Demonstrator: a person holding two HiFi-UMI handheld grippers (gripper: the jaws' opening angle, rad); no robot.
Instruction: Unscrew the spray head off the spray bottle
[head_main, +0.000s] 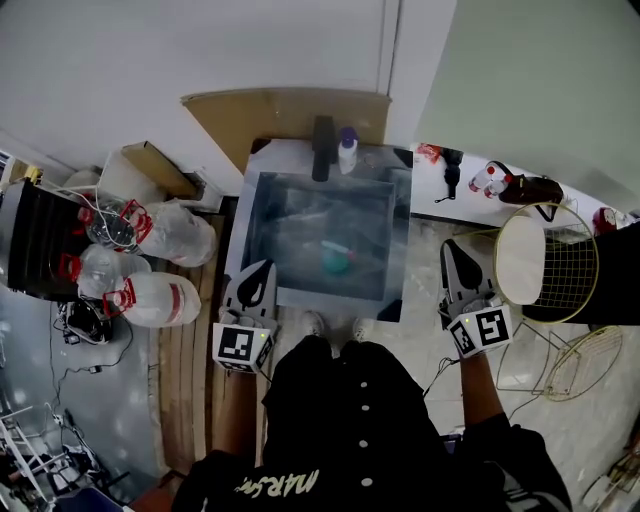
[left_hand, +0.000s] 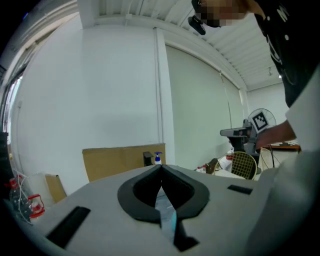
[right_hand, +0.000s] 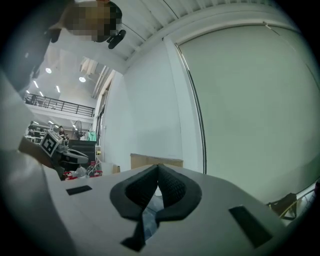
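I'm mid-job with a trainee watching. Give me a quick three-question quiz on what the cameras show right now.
1. True or false: the left gripper is holding the spray bottle.
2. Where on the table does the spray bottle stand? A) far edge B) near edge C) middle
3. Fill in: the right gripper has its jaws ____ (open or shut).
Key: 1 false; 2 A; 3 shut.

My right gripper (right_hand: 158, 171) has its jaws pressed together with nothing between them, and it faces a white wall (right_hand: 145, 110). I see a cardboard sheet (right_hand: 156, 161) just past the tips, a pale green blind (right_hand: 240, 110) to the right, and the left gripper (right_hand: 75, 155) far left.
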